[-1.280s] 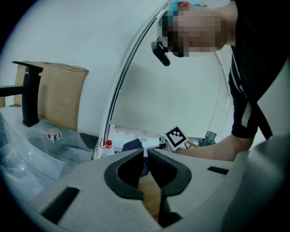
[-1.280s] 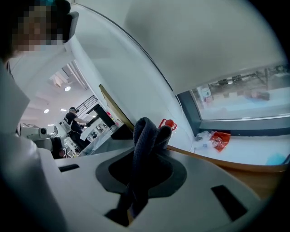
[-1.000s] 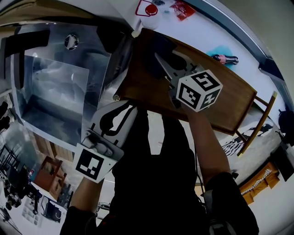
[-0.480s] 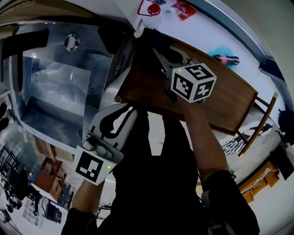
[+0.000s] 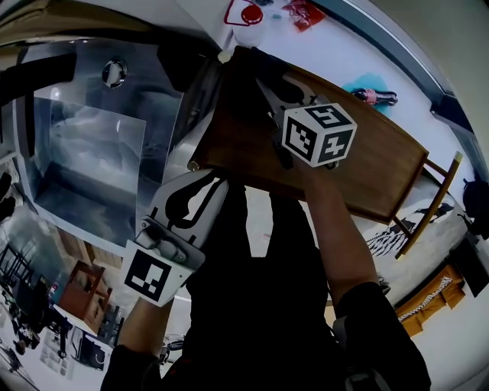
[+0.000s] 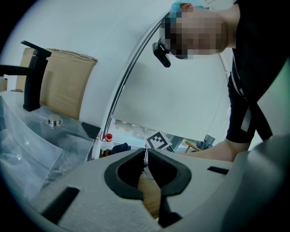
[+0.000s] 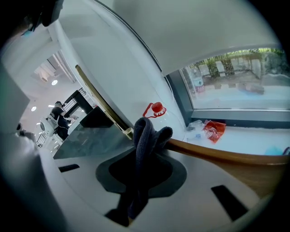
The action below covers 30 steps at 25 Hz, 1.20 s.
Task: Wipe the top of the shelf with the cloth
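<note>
The brown wooden shelf top (image 5: 382, 164) runs from the upper middle to the right in the head view. My right gripper (image 5: 267, 93), under its marker cube, sits over the shelf's far left end and is shut on a dark blue-grey cloth (image 7: 144, 136). The cloth (image 5: 256, 72) bunches between the jaws and lies against the wood (image 7: 213, 156). My left gripper (image 5: 205, 179) hangs below the shelf's near edge, off the wood. Its jaws (image 6: 146, 156) are shut with nothing between them.
A sink counter under clear plastic sheet (image 5: 92, 153) lies left of the shelf, with a black tap (image 6: 34, 77). A red-capped bottle (image 5: 248, 15), a red packet (image 5: 306, 14) and a teal item (image 5: 370, 95) lie on the white sill beyond. A wooden chair (image 5: 428, 214) stands at right.
My right gripper has slid the cloth up and left along the shelf top toward its far left corner. The left gripper has stayed where it was.
</note>
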### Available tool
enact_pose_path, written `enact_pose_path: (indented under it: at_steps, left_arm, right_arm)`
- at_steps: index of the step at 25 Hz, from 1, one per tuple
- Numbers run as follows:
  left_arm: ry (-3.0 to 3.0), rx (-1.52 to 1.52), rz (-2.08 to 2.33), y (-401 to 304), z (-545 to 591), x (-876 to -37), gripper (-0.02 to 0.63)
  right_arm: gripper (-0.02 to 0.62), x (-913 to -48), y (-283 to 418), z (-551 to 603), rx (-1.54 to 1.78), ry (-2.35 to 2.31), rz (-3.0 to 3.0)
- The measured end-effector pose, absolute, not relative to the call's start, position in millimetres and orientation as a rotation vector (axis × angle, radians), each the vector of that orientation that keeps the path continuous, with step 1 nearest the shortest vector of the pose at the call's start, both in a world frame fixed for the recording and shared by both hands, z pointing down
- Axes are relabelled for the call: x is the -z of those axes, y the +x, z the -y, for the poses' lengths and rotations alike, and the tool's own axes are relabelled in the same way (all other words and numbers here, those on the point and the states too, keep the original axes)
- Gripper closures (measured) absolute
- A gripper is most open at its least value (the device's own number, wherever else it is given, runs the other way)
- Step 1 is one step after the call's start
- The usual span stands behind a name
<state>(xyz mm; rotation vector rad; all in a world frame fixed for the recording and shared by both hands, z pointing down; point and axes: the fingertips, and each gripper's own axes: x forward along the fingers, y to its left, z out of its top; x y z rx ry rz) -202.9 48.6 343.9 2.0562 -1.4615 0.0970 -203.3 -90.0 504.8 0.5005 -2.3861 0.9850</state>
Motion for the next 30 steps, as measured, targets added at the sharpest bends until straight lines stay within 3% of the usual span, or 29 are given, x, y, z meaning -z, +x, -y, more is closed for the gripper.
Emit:
enact_pose_path:
  at_steps: [30]
  left_arm:
    - [2.174, -0.140, 1.306, -103.5, -7.1, -332.8, 0.561]
  right_arm:
    - [0.537, -508.6, -65.8, 121.3, -1.053, 0.697, 2.334]
